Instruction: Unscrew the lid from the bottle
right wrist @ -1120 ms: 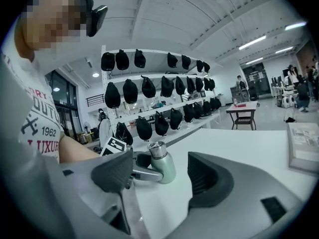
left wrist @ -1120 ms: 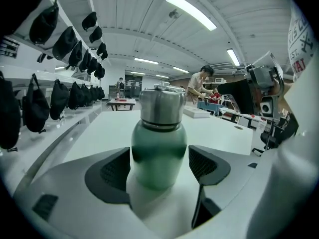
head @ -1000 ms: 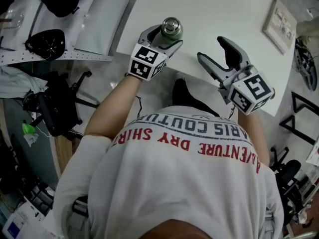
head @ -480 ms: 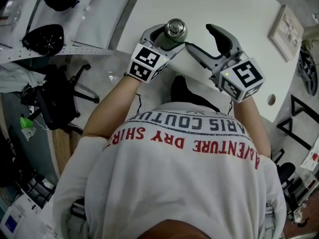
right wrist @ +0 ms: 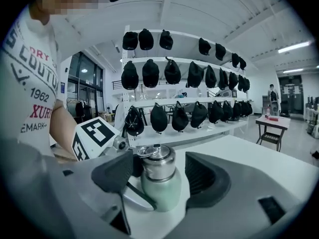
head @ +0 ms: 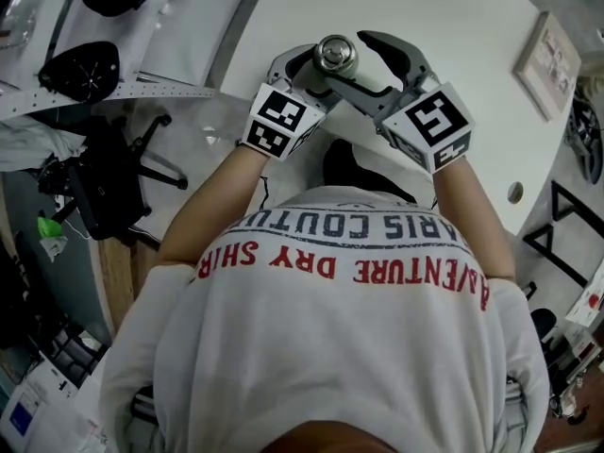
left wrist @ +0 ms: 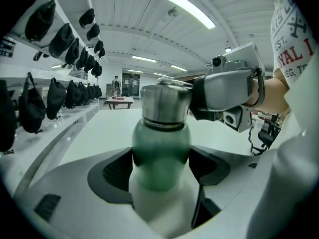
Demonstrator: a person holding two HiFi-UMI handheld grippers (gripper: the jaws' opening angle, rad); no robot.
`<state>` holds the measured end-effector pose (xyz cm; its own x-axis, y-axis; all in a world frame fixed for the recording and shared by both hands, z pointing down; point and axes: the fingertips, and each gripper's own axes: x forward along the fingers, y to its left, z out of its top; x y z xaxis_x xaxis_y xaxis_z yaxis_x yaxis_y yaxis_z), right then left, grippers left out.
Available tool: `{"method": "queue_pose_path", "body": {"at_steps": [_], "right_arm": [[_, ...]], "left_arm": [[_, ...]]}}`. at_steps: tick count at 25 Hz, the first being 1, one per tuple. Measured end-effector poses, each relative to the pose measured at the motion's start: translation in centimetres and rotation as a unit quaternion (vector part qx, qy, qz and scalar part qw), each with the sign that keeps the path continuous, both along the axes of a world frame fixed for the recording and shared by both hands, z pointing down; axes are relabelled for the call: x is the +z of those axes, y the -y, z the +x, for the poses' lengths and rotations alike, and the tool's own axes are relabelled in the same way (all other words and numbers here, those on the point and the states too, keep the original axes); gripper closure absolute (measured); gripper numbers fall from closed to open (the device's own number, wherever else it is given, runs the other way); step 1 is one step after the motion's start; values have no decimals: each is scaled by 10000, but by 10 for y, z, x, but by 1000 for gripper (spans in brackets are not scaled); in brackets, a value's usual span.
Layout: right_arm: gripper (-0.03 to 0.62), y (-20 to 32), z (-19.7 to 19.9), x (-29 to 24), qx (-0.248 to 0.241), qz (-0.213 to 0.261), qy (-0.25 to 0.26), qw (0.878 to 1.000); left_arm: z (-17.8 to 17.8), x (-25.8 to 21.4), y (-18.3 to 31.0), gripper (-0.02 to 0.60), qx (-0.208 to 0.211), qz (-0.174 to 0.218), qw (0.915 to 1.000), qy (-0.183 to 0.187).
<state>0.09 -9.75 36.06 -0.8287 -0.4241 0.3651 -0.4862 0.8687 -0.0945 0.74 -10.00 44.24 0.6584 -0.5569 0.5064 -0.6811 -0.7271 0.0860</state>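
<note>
A pale green bottle (left wrist: 160,153) with a steel lid (left wrist: 164,102) stands near the front edge of the white table (head: 425,8). My left gripper (left wrist: 160,169) is shut on the bottle's green body, its pads pressed against both sides. In the head view the lid (head: 333,53) shows from above, with the left gripper (head: 307,72) below it. My right gripper (head: 349,58) is open, and its jaws straddle the lid. In the right gripper view the lid (right wrist: 157,163) sits between the jaws of that gripper (right wrist: 159,172), with a gap on each side.
A framed picture (head: 545,53) lies at the table's far right. Shelves of black caps (right wrist: 174,73) run along the left side, and an office chair base (head: 104,196) stands on the floor below them. A small table (right wrist: 271,123) stands far off in the room.
My right gripper has swung left from beside the bottle until its open jaws straddle the lid. The left gripper has kept its hold on the bottle.
</note>
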Motion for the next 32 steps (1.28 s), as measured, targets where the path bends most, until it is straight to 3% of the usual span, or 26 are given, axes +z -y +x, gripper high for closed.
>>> {"method": "queue_pose_path", "body": {"at_steps": [9,14,22,32], "right_arm": [[272,1,-18,9,-238,356,-341,9985],[312,5,-17,9,-207,441,-362,9982],[317,5,-16,8,-314,499,-359,9976],[326,6,-17,8,-671,538,-383,9956]], "left_arm": [[0,0,-1,219,-80,-56,9999,40],[2,0,-2,219,-118,-71,9999,18],[2,-2,-2,219,-110,-83,9999,3],[1,-1,-2,219,451,-26,9990,35]]}}
